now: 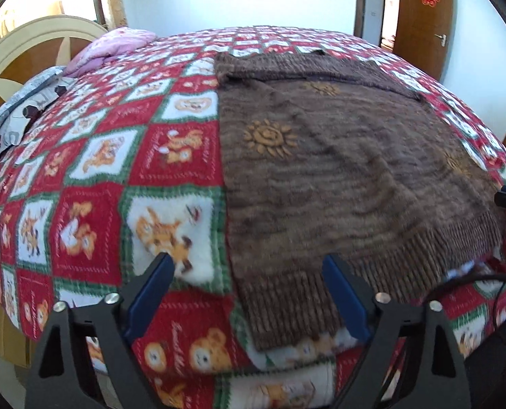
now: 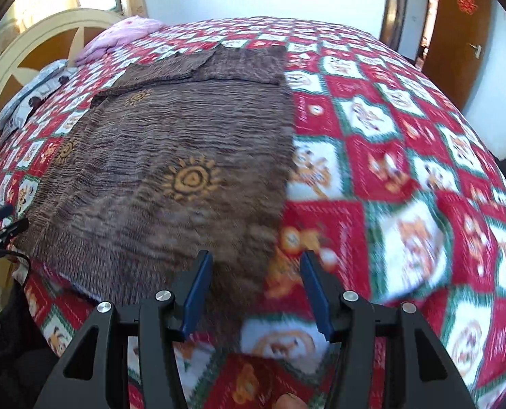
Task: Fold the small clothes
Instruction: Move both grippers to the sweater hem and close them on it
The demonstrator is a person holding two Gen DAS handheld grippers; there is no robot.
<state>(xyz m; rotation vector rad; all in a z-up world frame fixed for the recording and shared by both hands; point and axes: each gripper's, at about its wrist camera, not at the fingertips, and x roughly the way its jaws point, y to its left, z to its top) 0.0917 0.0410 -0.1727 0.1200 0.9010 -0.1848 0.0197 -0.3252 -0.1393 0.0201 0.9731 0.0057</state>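
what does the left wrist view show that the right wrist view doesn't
Only the left wrist view: the left gripper, jaws open over the ribbed lower left corner of the brown knitted sweater with orange sun motifs.

Only the right wrist view: the right gripper, jaws open at the sweater's lower right corner, and a fingertip at the bottom edge.

Both: the sweater spread flat on the red, white and green bear-print blanket, the pink quilt, the cream headboard and the brown wooden door.

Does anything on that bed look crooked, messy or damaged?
Nothing looks damaged. The brown knitted sweater with orange suns lies flat on the red, white and green bear-patterned blanket, sleeves folded across its top. Pink bedding is bunched by the headboard.
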